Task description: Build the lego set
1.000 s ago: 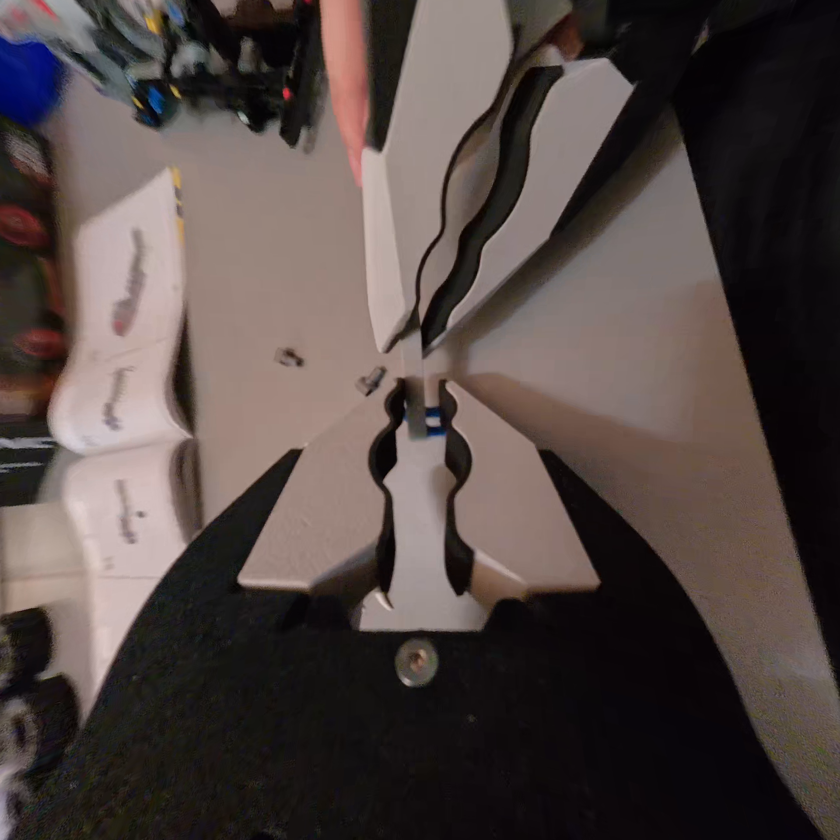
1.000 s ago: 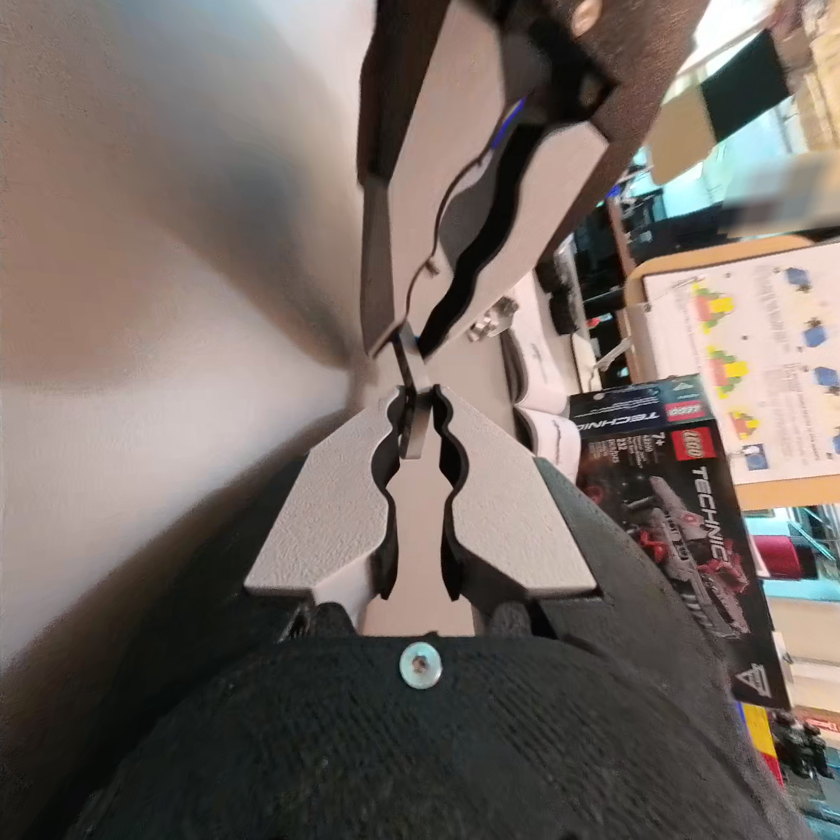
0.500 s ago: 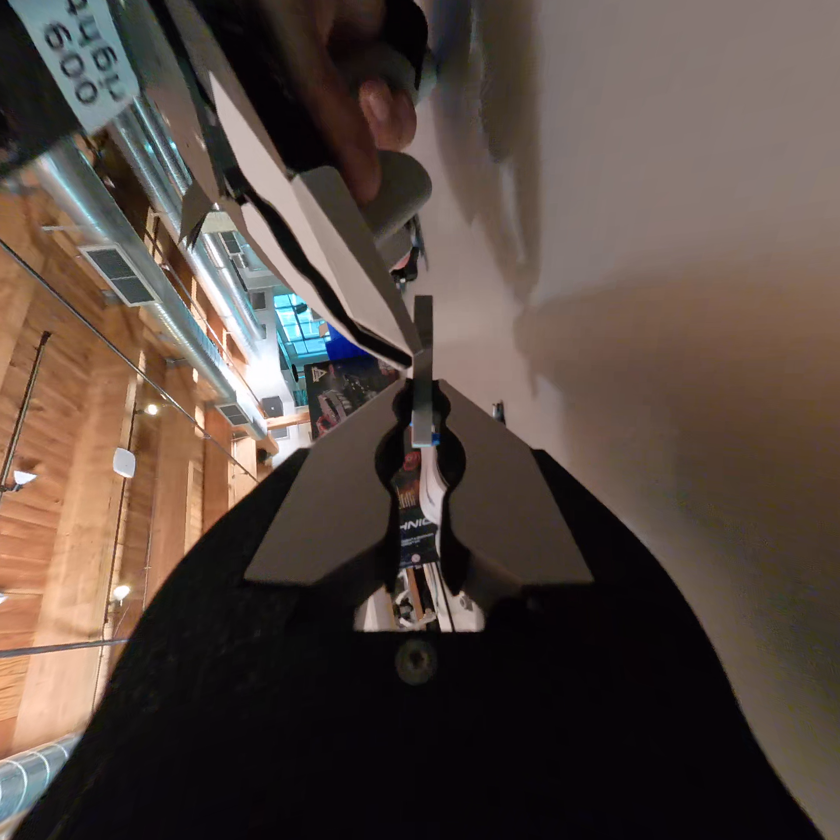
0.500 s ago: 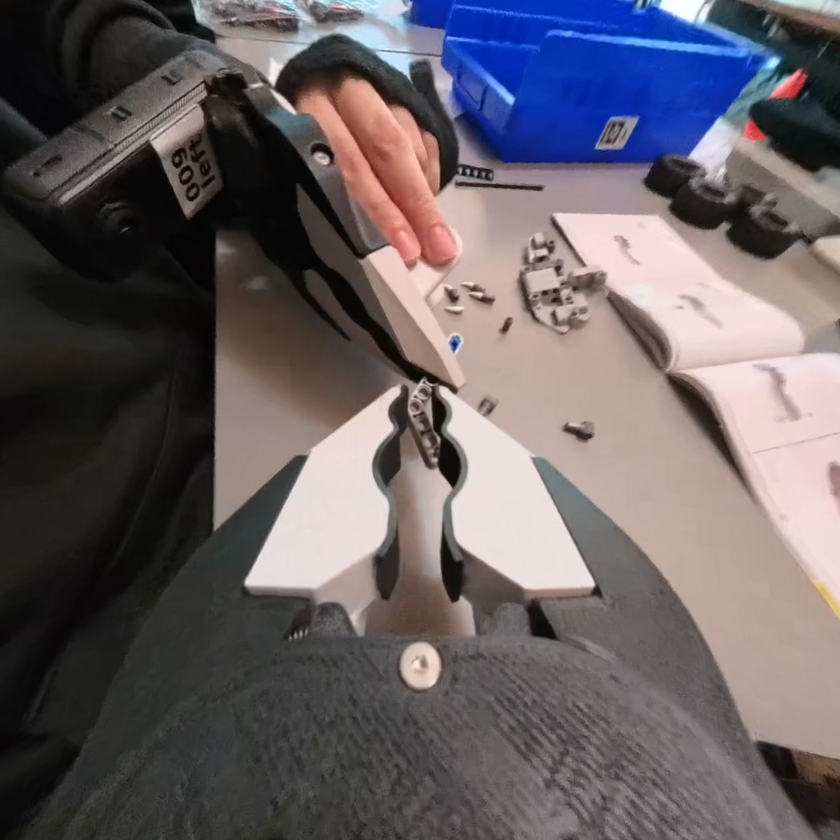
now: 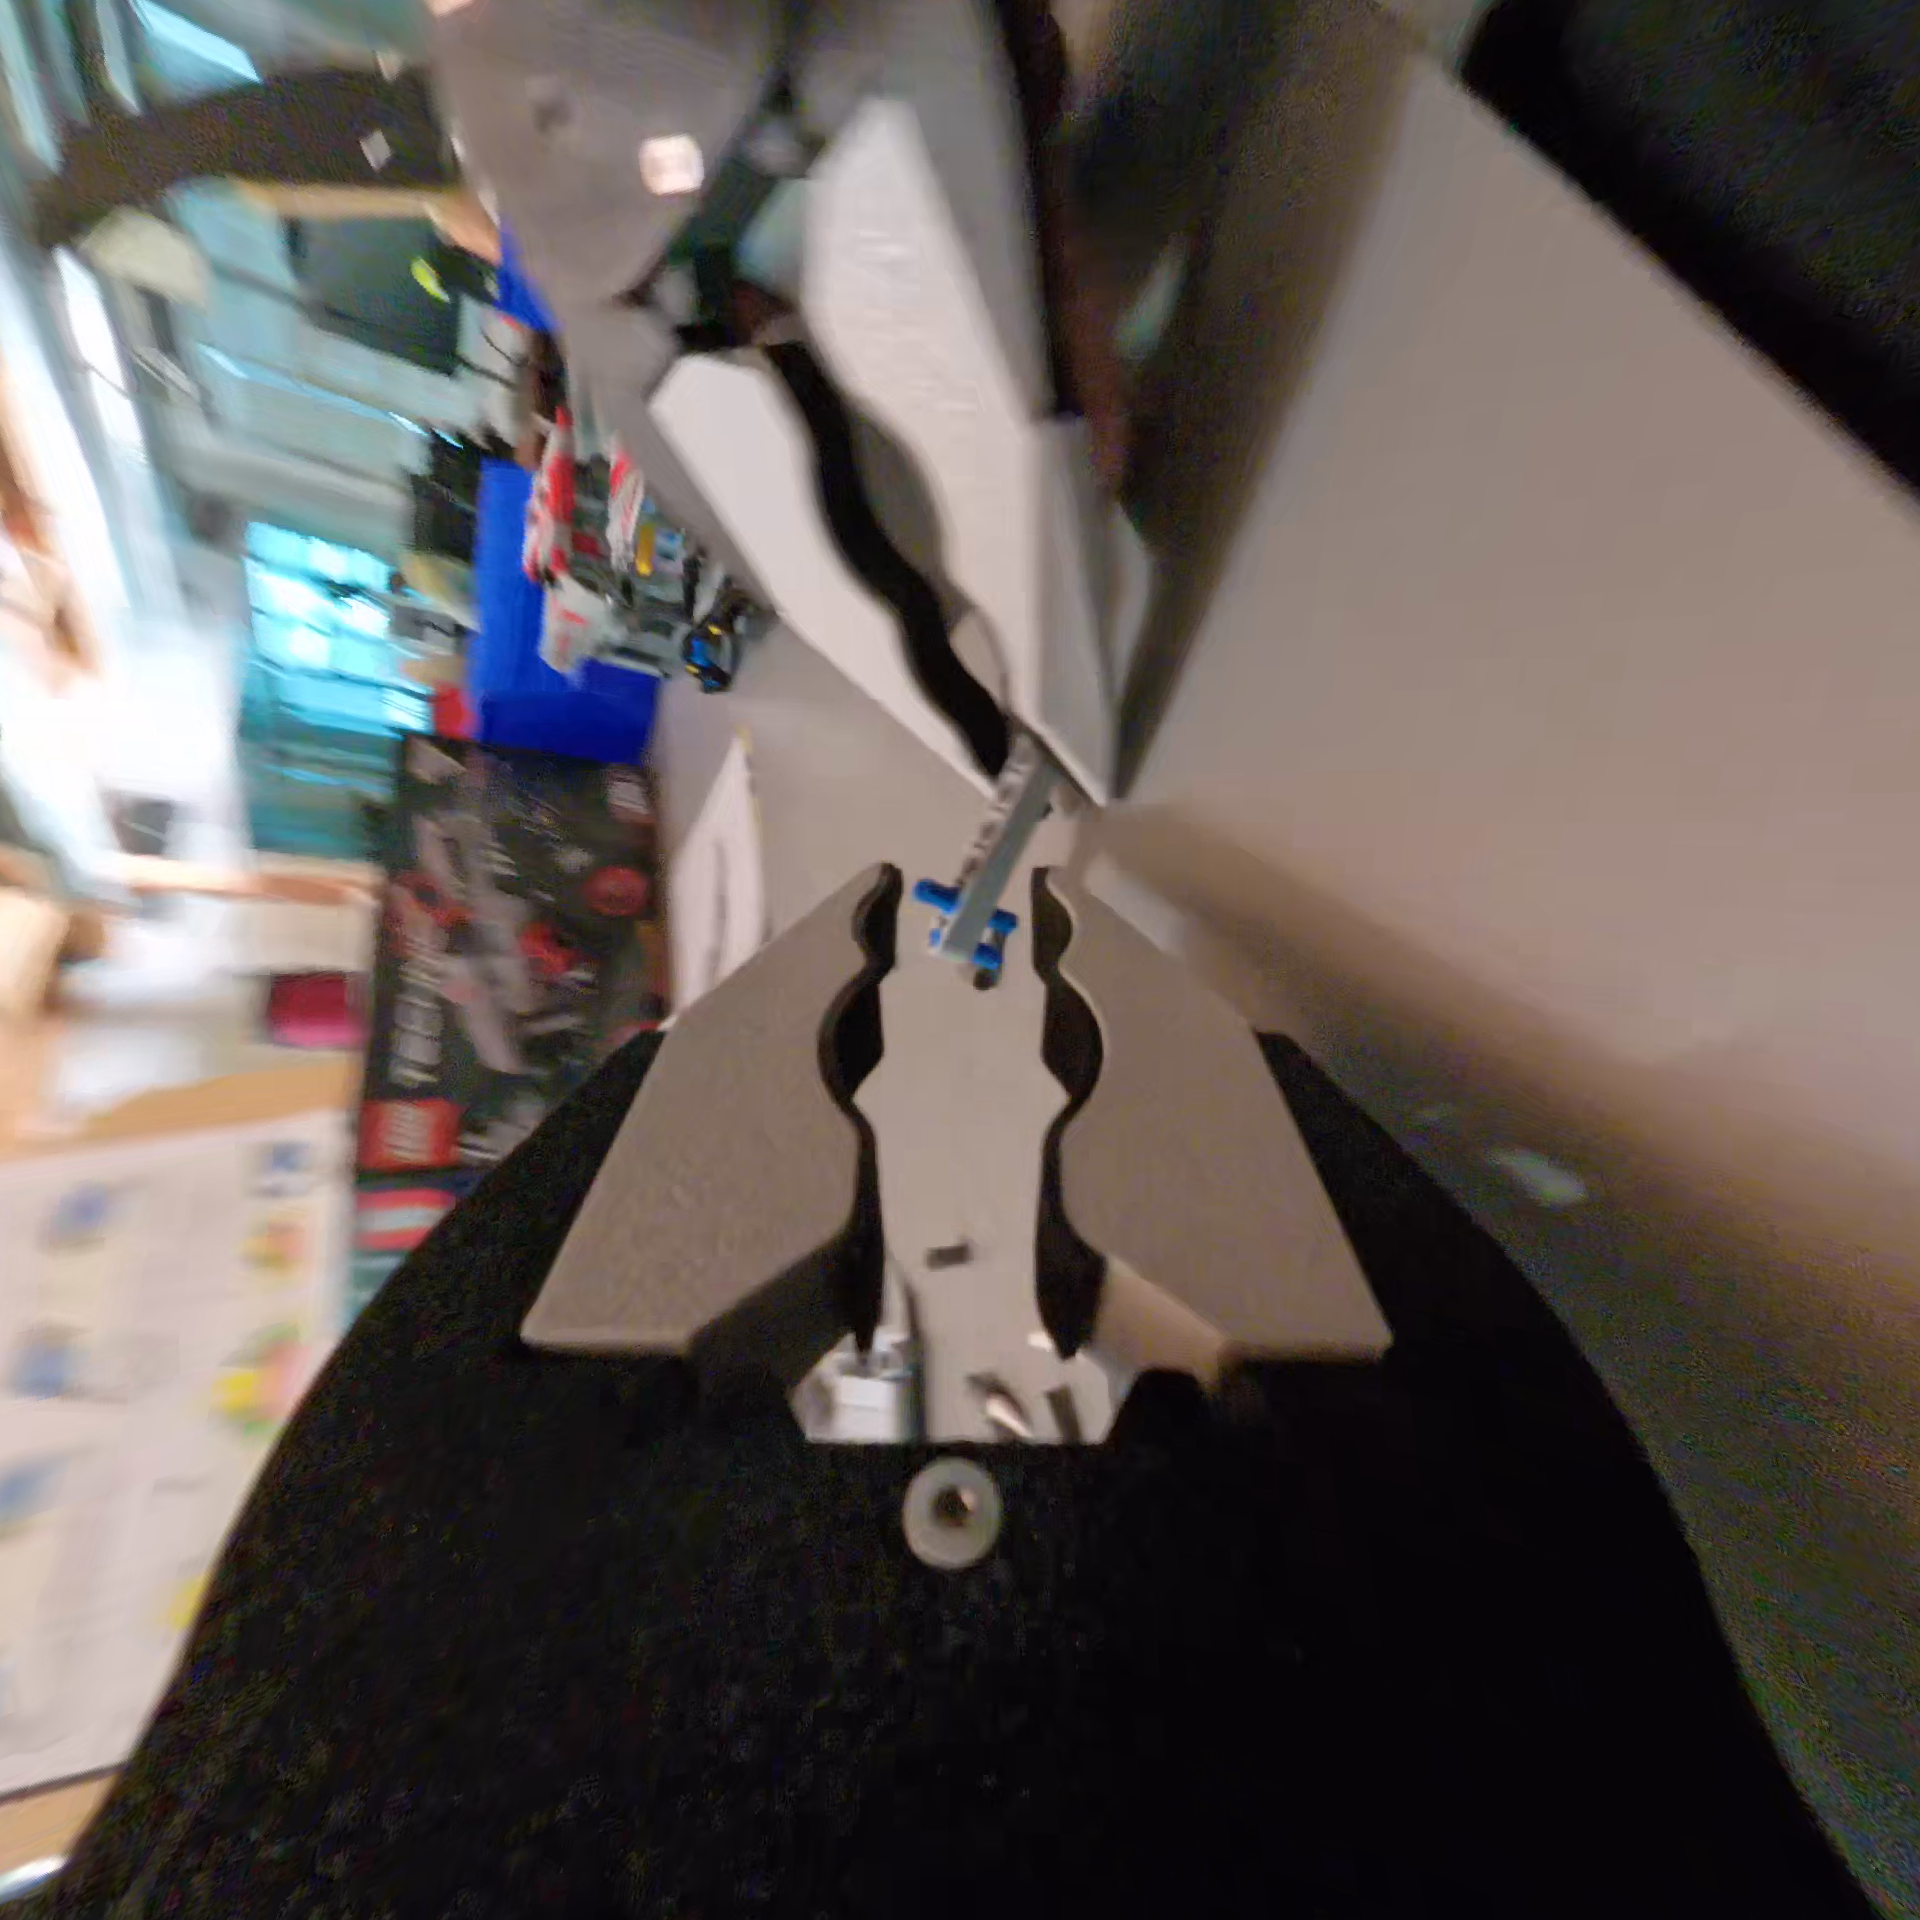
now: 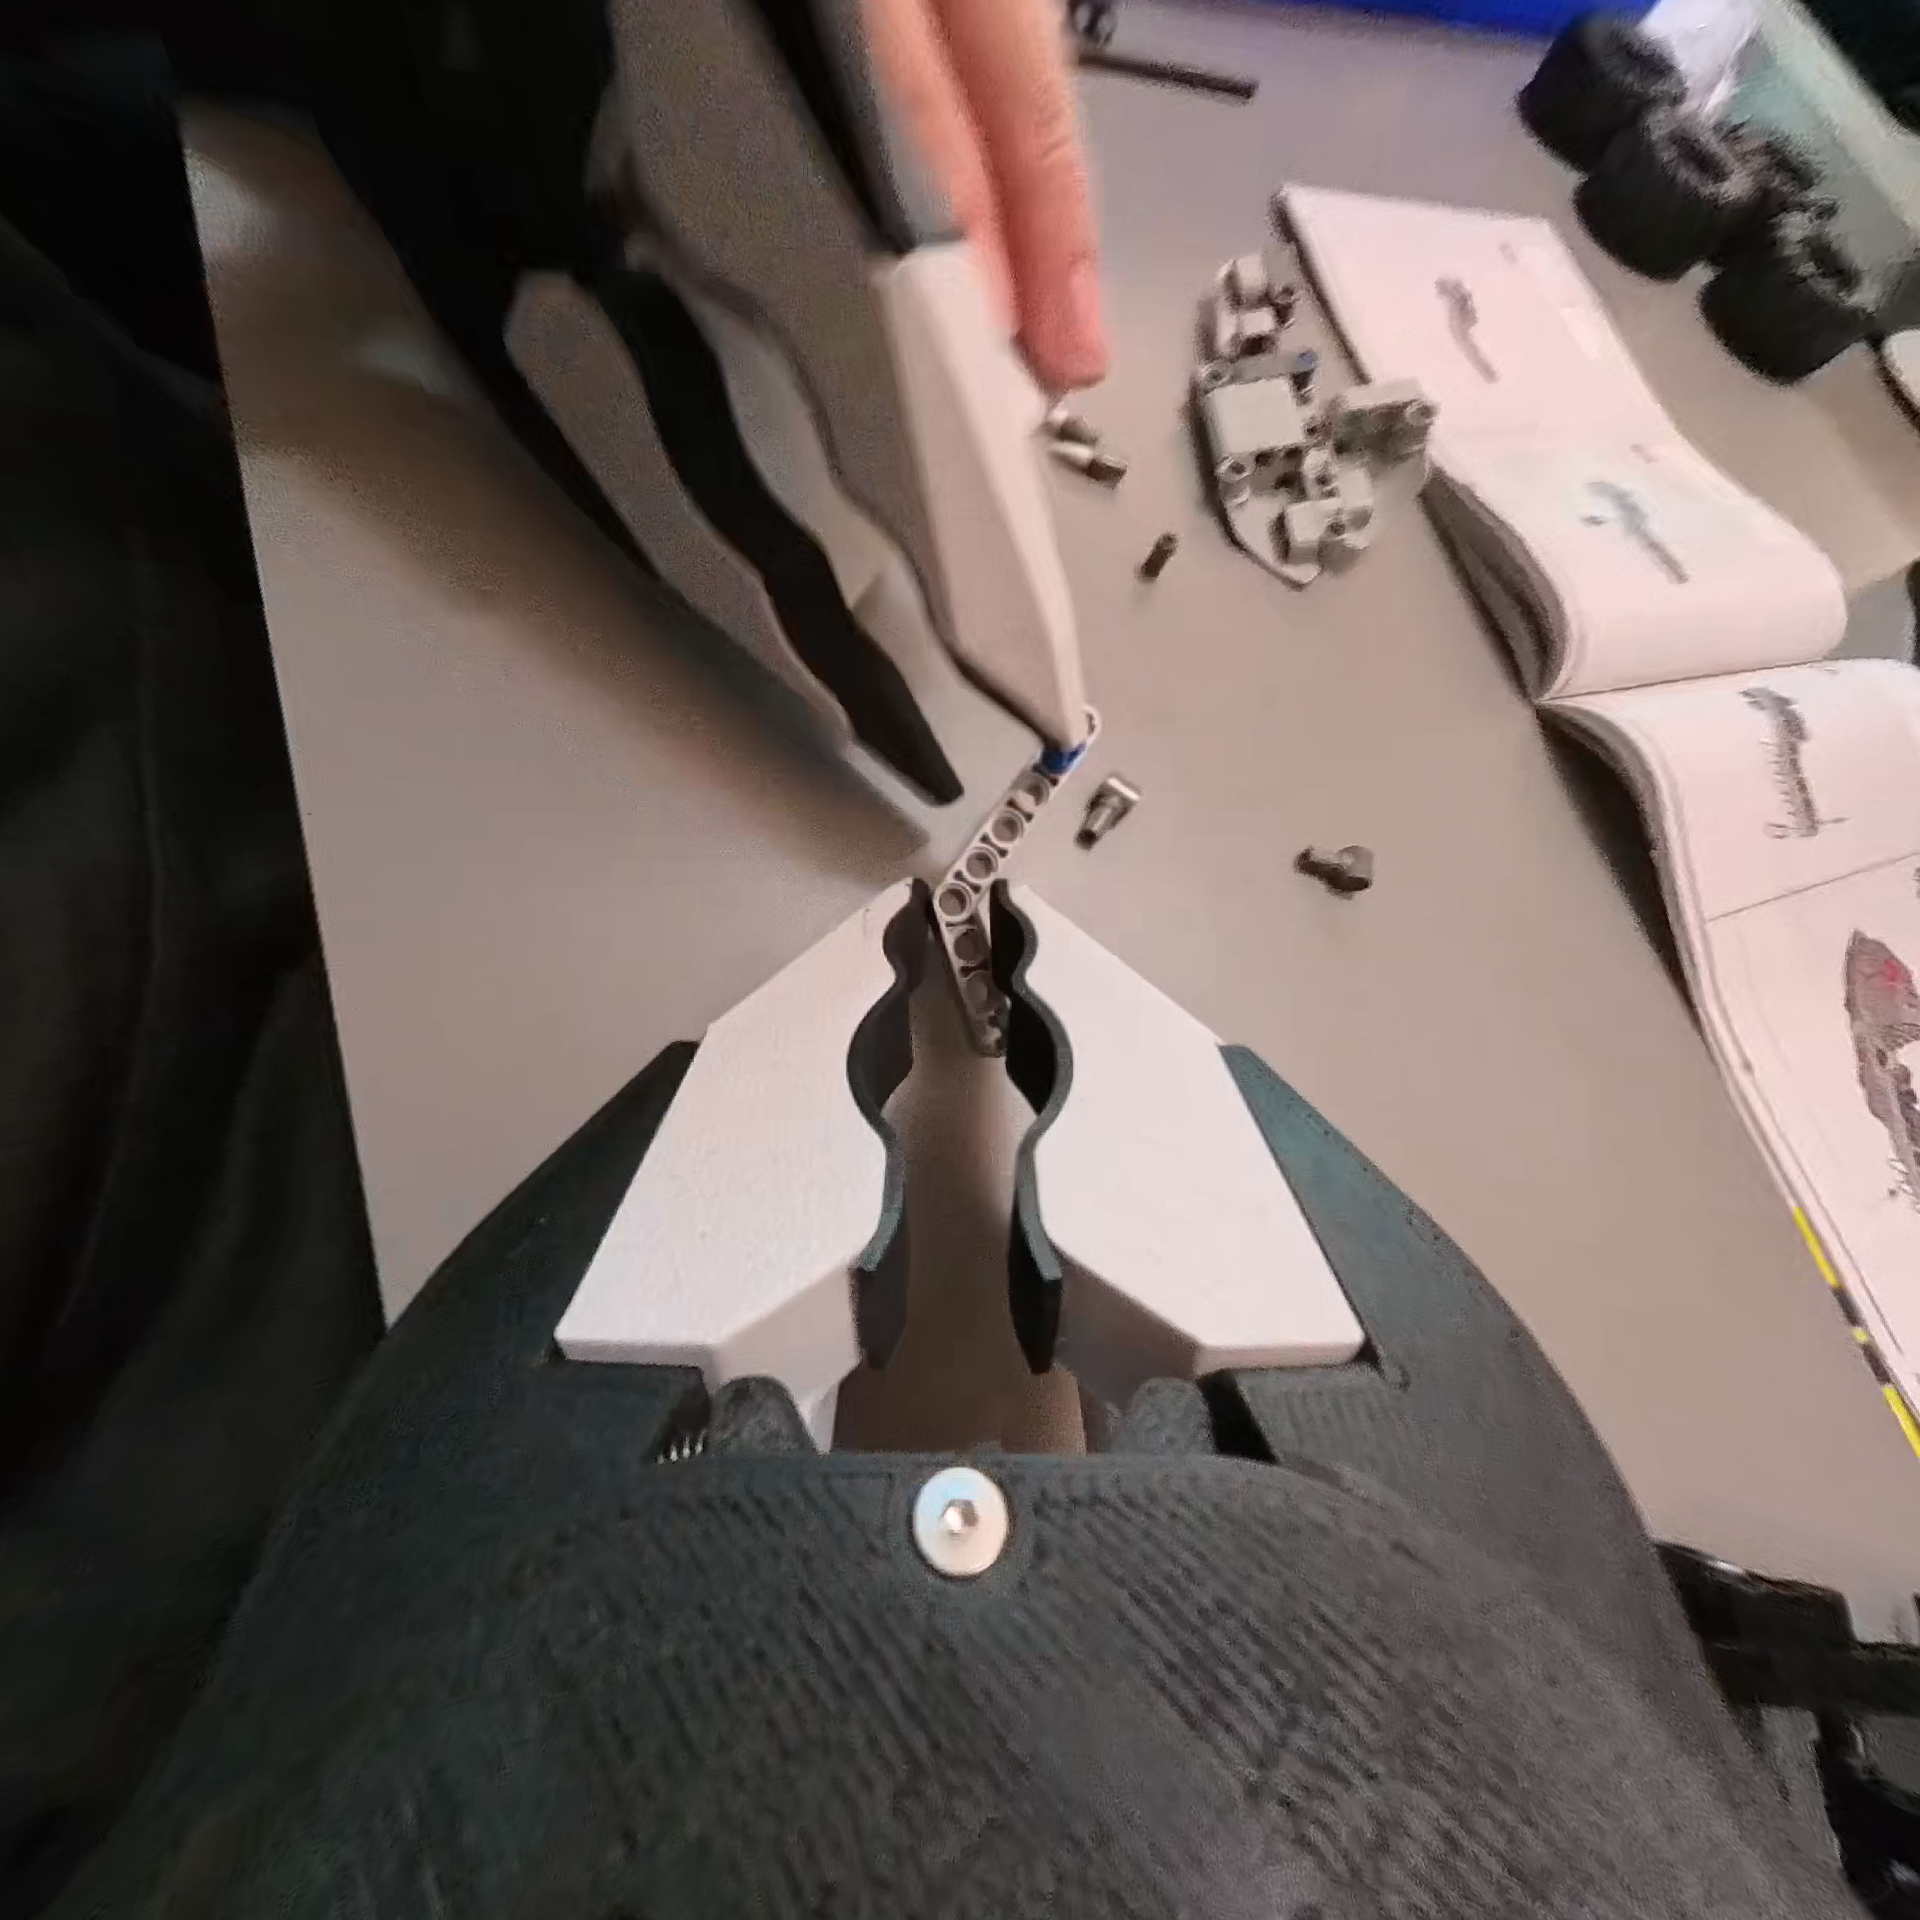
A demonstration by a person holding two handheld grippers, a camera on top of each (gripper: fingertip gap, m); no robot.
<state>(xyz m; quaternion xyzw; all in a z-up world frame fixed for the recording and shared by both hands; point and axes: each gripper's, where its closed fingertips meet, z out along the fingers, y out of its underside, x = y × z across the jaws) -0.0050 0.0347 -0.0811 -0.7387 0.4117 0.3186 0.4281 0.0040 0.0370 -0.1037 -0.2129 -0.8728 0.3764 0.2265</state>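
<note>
Loose pins (image 6: 1107,812) and a grey sub-assembly (image 6: 1288,468) lie on the table (image 6: 582,727) beside an open manual (image 6: 1621,499). Right gripper (image 6: 961,904) clamps the grey beam (image 6: 982,873), long axis running diagonally away toward the left gripper (image 5: 961,904), jaws apart around its blue-pinned (image 5: 940,896) end, seemingly without contact.

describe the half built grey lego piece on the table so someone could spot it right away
Start at the open instruction booklet on the grey table. Just left of its far page lies the grey lego assembly, a chunky cluster of joined parts, far bigger than the loose dark pins scattered nearby.
</note>
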